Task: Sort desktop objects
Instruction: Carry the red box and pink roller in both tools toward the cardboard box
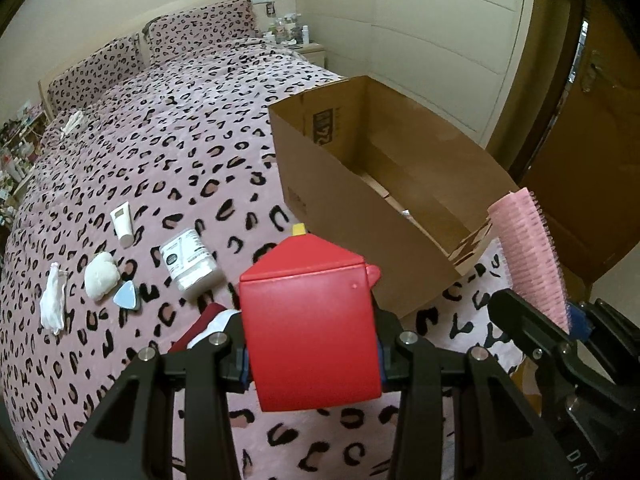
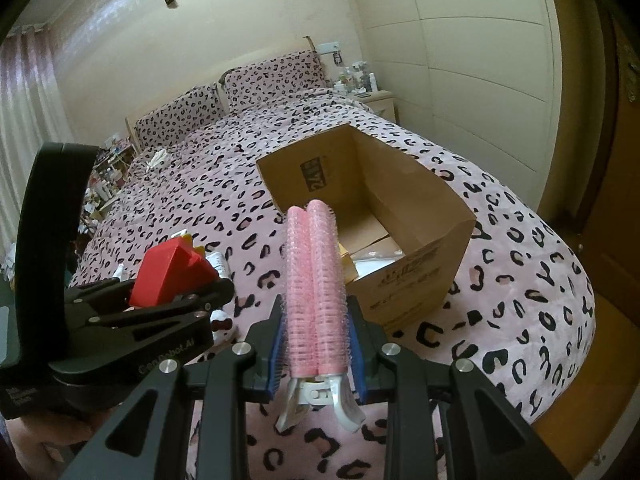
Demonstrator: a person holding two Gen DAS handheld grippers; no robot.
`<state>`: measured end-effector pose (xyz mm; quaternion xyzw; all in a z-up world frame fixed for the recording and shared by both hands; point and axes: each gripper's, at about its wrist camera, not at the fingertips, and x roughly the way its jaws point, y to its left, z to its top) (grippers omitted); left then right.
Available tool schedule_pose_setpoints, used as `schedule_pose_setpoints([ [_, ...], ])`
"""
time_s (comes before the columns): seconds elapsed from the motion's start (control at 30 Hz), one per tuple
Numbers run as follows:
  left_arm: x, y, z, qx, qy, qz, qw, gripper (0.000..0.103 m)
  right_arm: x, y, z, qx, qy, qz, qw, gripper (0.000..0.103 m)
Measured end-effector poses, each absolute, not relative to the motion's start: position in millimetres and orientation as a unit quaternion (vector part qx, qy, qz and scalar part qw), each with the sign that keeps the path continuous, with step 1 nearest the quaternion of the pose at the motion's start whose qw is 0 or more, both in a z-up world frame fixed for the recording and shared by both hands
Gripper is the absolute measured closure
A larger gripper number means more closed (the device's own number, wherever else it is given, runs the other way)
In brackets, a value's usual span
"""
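Just short of the cardboard box (image 2: 412, 264), on its near side, a pink hair-roller clip (image 2: 316, 288) stands pinched in the right gripper (image 2: 318, 344), raised off the bed (image 1: 160, 148). Left of the box, the left gripper (image 1: 312, 356) clamps a red house-shaped container (image 1: 310, 320), also aloft. Both loads look mid-carry, neither dropped yet. Box is open-topped, with flat items inside. Farther left of the box: a white tube (image 1: 122, 224), clear tub (image 1: 190, 264), white puff (image 1: 101, 276), small mirror (image 1: 127, 295), unsorted. Next, probably: move over the box opening, release one load at a time.
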<state>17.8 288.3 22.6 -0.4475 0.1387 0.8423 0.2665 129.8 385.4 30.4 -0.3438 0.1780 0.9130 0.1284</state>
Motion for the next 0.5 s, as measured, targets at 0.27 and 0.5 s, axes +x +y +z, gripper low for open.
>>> schedule_pose_setpoints([
  [0.27,15.4,304.2,31.0,-0.444,0.144,0.834,0.293,0.060,129.7,395.7,37.6,-0.336,0.181,0.915,0.134,0.076],
  [0.5,-7.3,325.8,47.8,-0.448,0.137,0.817,0.337,0.060,115.1,410.7,52.4,-0.327,0.175,0.919,0.134,0.076],
])
